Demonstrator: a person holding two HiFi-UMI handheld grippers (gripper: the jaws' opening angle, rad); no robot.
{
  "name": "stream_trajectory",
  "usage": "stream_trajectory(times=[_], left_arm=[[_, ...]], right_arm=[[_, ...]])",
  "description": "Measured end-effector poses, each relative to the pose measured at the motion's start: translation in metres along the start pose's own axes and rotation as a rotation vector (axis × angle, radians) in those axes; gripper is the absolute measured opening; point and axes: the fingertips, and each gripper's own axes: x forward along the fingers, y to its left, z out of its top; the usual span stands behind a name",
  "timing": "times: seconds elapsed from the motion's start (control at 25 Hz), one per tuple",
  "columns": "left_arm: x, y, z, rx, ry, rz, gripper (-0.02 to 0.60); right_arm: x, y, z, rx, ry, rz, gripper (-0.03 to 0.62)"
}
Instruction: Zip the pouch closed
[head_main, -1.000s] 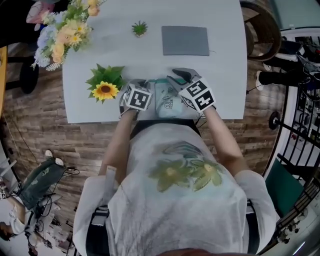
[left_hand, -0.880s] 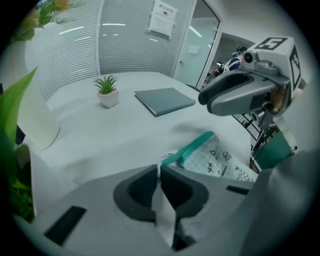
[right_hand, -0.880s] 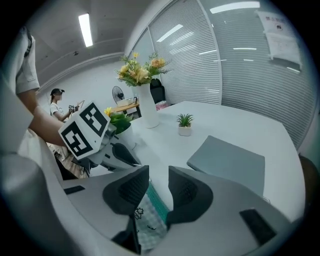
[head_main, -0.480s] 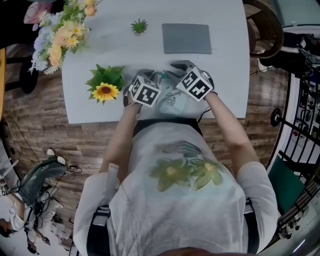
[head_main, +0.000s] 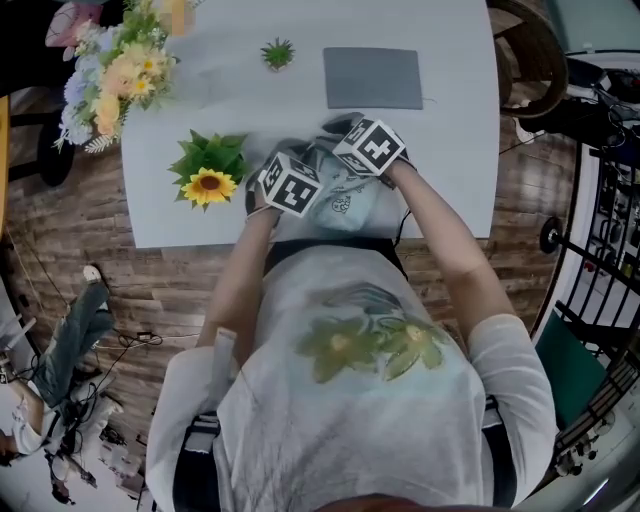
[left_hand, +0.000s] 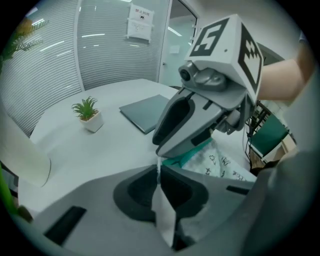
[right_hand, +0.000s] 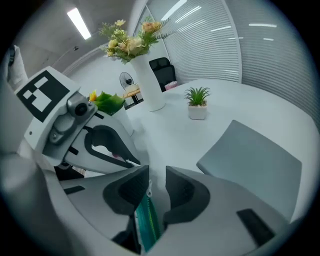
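Head view, nearest first: the person's white T-shirt (head_main: 350, 400) fills the lower frame, and both forearms reach to the near edge of the white table (head_main: 450, 150). The pouch (head_main: 345, 205) lies at that near edge, about mid-width, partly covered by the 2 grippers.

In the left gripper view, the left gripper (left_hand: 159, 172) has its jaws pressed together, pinching a fold of the pouch's white fabric that runs down between the pads. Just past the tips, at 1 o'clock, the teal zipper tape (left_hand: 187, 156) and the pouch's printed white side show beneath the other gripper.

In the right gripper view, the right gripper (right_hand: 156, 186) has its jaws slightly spread and the tips do not meet. The teal zipper tape sits in the gap against the left-hand jaw, with a slit of space to the other jaw. I cannot tell whether a slider is there.

From the pouch in the head view:
- sunflower (head_main: 210, 183) at 9 o'clock, near
- flat grey pad (head_main: 372, 78) at 12 o'clock, apart
- small potted plant (head_main: 279, 53) at 11 o'clock, farther
- bouquet (head_main: 120, 70) at 10 o'clock, at the table's far left corner, standing in a white vase (right_hand: 150, 90)
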Motion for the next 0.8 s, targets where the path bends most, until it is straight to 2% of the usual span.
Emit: stream_trajectory(times=[0.16, 0.32, 0.6, 0.8], left_arm=[[0.001, 0.001, -0.002, 0.0, 0.003, -0.004, 0.028], [0.001, 0.002, -0.007, 0.003, 0.008, -0.004, 0.028], [0.003, 0.006, -0.012, 0.002, 0.02, -0.012, 0.028], [0.005, 0.006, -0.014, 0.007, 0.032, -0.011, 0.028]], right_arm=[[0.001, -0.018, -0.013, -0.026, 0.084, -0.064, 0.114], [-0.006, -0.027, -0.018, -0.072, 0.107, -0.062, 0.114], [-0.011, -0.009, -0.029, -0.416, 0.186, 0.039, 0.114], [-0.003, 0.0, -0.04, -0.568, 0.233, 0.054, 0.114]])
